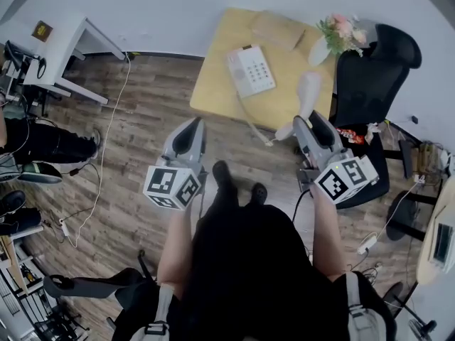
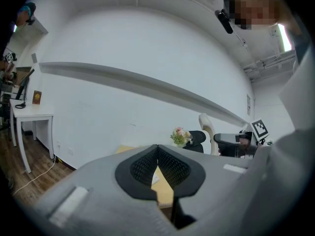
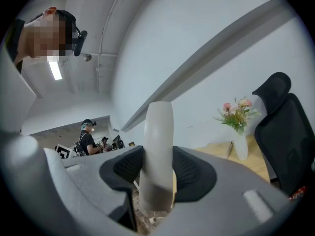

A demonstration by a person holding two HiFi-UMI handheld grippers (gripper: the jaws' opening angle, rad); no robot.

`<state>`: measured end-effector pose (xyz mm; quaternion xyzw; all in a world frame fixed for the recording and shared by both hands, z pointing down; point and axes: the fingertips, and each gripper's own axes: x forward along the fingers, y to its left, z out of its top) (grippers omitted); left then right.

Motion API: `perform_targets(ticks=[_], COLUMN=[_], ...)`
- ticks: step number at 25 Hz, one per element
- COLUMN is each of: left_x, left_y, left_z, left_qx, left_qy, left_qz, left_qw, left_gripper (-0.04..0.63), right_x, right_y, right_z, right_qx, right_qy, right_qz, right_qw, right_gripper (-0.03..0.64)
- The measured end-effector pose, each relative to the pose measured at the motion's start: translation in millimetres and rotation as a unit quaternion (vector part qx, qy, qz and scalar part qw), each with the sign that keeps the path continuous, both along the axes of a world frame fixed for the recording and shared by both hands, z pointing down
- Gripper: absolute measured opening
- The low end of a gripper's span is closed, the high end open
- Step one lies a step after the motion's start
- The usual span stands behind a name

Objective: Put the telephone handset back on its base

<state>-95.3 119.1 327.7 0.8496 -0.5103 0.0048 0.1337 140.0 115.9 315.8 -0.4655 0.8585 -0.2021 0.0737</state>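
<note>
The white telephone base with its keypad lies on the wooden table. Its cord runs off the table's front edge. My right gripper is shut on the white handset, held upright in the air over the table's front right corner, apart from the base. In the right gripper view the handset stands between the dark pads. My left gripper hangs over the floor, left of the table, shut on nothing. Its pads meet in the left gripper view.
A vase of flowers and a tan book sit at the table's back. A black office chair stands right of the table. A white desk is at far left, cables trail over the wooden floor.
</note>
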Motion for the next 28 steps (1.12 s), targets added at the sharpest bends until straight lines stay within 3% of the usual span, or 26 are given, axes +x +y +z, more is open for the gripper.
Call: perform_targets(ticks=[16,28], left_x=[-54,-82], left_y=[-93,-128], left_z=[3,17], left_qx=[0.001,-0.007], left_qy=[0.010,0.022], left_qz=[0.043,0.089], left_qw=[0.9990,0.9957], left_gripper=[0.009,0.009], right_x=[-66,-103], right_y=[-78,-105], right_z=[2,18], right_qx=[-0.013,-0.032], right_qy=[0.031,0.049], right_qz=[0.020,0.052], right_qw=[0.999,0.997], right_gripper=[0.192,0.192])
